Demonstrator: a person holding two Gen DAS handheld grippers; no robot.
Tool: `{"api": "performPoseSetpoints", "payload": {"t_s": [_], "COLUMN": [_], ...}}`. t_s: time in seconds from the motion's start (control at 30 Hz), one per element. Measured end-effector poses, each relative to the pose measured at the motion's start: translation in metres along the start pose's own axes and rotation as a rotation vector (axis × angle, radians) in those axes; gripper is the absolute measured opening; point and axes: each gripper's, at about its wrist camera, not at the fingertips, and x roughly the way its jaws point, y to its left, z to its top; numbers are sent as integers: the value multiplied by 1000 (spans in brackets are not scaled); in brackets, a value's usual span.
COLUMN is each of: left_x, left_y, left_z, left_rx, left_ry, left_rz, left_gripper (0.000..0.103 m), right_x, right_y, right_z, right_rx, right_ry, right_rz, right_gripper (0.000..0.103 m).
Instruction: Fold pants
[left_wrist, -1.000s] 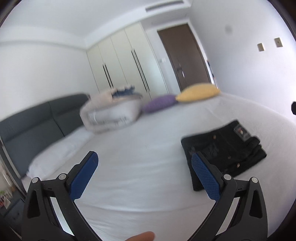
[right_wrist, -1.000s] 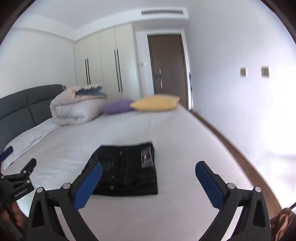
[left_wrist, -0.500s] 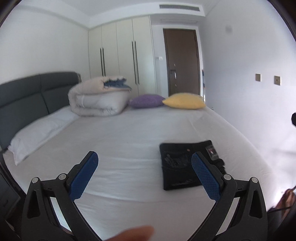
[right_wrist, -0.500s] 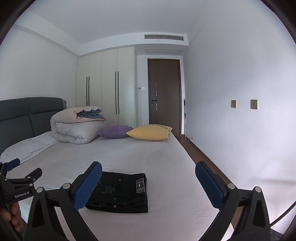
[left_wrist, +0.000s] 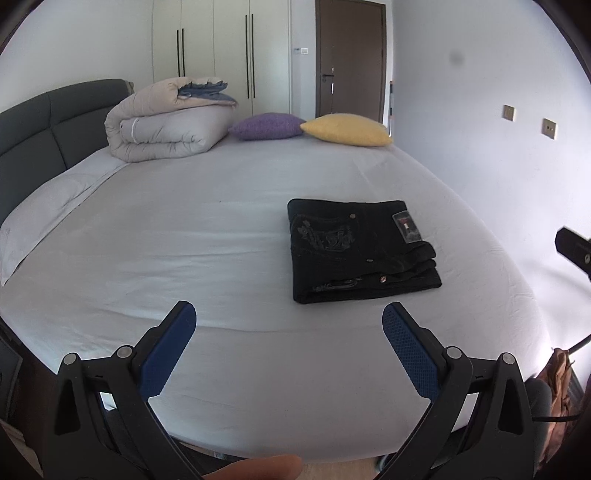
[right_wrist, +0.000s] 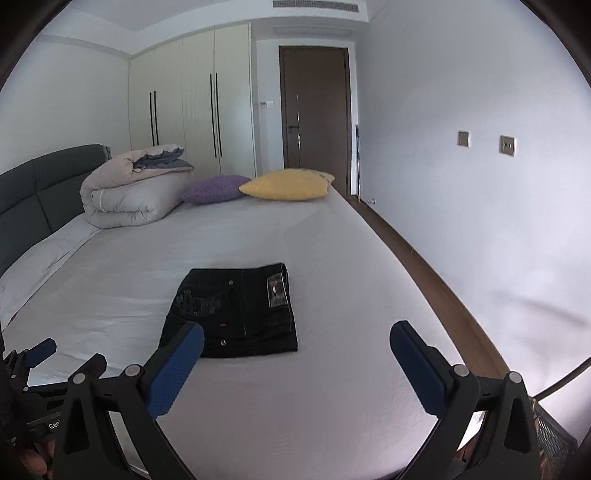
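black pants (left_wrist: 360, 251) lie folded near the bed (left_wrist: 184, 240) foot edge; left gripper (left_wrist: 289, 319) and right gripper (right_wrist: 297, 338) hover with jaws spread wide, holding nothing.

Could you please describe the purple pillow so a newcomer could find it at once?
Look to the bed's far end, near the brown door. The purple pillow lies between the rolled duvet and the yellow pillow; it is the only purple thing there.
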Motion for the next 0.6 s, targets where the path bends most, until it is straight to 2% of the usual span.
{"api": "performPoseSetpoints", "payload": {"t_s": [0.17, 0.6], "left_x": [23, 48], "left_y": [10, 29], "left_z": [-6, -8], "left_rx": [-6, -44], "left_ry": [18, 59], "left_rz": [35, 43], "left_gripper": [103, 103], "right_x": [20, 33], "right_y": [-4, 15], "right_z": [-15, -25], "right_rx": [24, -49], "right_ry": [80, 113], "right_rz": [-25, -15], "right_gripper": [103, 103]}}
